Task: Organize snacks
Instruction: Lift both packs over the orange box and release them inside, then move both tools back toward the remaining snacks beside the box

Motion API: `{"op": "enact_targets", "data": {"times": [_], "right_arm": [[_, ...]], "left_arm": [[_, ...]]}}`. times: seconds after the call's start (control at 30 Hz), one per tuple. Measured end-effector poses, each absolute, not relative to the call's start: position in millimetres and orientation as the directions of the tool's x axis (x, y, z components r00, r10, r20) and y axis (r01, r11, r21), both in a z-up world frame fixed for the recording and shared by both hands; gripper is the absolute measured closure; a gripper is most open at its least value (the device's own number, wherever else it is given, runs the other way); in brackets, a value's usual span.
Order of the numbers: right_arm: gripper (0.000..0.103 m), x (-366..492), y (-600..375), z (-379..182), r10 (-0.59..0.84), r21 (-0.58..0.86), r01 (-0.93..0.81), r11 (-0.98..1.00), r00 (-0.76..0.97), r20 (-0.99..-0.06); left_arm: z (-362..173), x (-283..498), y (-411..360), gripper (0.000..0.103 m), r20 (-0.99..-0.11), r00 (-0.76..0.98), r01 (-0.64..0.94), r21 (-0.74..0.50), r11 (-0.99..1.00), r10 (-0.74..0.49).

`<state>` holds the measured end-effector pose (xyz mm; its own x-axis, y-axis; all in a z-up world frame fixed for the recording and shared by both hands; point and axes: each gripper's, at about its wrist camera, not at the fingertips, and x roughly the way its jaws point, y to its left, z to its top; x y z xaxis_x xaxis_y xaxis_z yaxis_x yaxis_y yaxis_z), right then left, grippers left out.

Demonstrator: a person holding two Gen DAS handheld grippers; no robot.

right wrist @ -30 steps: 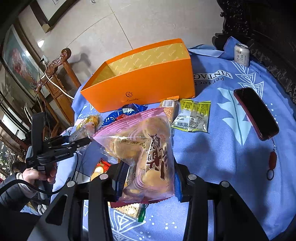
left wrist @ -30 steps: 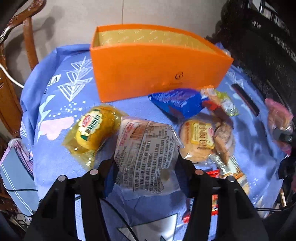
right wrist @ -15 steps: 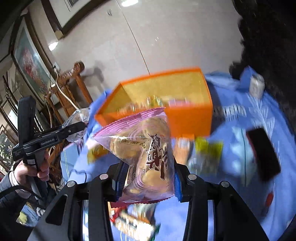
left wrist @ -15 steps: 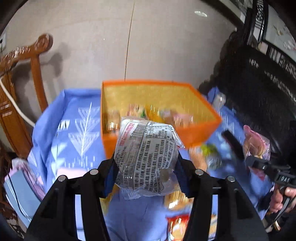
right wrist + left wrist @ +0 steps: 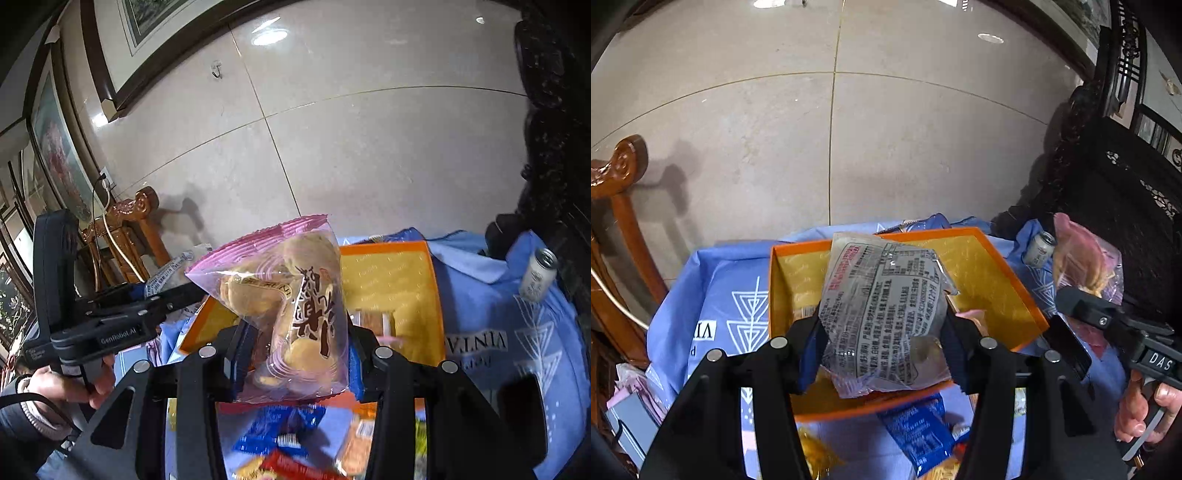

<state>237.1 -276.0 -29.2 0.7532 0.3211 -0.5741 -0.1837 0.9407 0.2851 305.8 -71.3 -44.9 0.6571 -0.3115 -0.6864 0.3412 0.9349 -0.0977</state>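
The left gripper (image 5: 881,332) has its jaws pinching a clear plastic snack packet printed with red and black text (image 5: 882,306), which fills the middle of the left wrist view. Behind and below it lies the open orange cardboard box with a yellow patterned lining (image 5: 990,280), sitting on a blue tablecloth with white triangle prints (image 5: 716,288). At the lower centre of that frame, in front of the box, lies a blue foil snack wrapper (image 5: 916,432). A small silver drink can (image 5: 1039,249) stands to the right of the box.

The right gripper (image 5: 295,354) has its jaws clamped on a pink-edged transparent bag of golden pastries (image 5: 291,317), held in the centre of the right wrist view, in front of the orange box. At the left edge of that frame a hand (image 5: 70,384) grips the left gripper's handle. A carved wooden chair (image 5: 125,229) stands at the middle left, before a pale tiled wall (image 5: 332,129).
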Motion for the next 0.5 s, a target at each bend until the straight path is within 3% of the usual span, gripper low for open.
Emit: {"op": "enact_targets", "data": {"times": [0.1,0.13,0.17,0.2,0.23,0.4,0.5], "right_arm": [[0.06,255,-276,-32,0.318,0.285,-0.179,0.942,0.75,-0.58],[0.058,262,-275,-34,0.323,0.283,-0.187,0.941,0.748,-0.58],[0.057,267,-273,-36,0.309,0.267,-0.182,0.946,0.75,-0.584],[0.035,270,-272,-37,0.268,0.24,-0.151,0.959,0.758,-0.594],[0.016,271,-272,-36,0.202,0.211,-0.09,0.973,0.773,-0.601],[0.013,246,-272,-30,0.192,0.277,-0.036,0.96,0.804,-0.562],[0.01,229,-264,-26,0.184,0.27,-0.035,0.962,0.813,-0.552]], "left_arm": [[-50,320,-73,0.048,-0.691,0.658,0.333,-0.089,0.939,-0.299],[-51,324,-73,0.039,-0.69,0.663,0.322,-0.085,0.943,-0.289],[-51,328,-72,0.011,-0.687,0.674,0.301,-0.08,0.95,-0.271],[-51,330,-70,0.004,-0.682,0.699,0.241,-0.06,0.969,-0.216],[-51,329,-66,0.004,-0.672,0.718,0.199,-0.055,0.979,-0.184],[-50,322,-55,0.004,-0.674,0.702,0.175,-0.152,0.973,-0.231],[-55,318,-60,0.004,-0.709,0.673,0.185,-0.117,0.976,-0.213]]}}
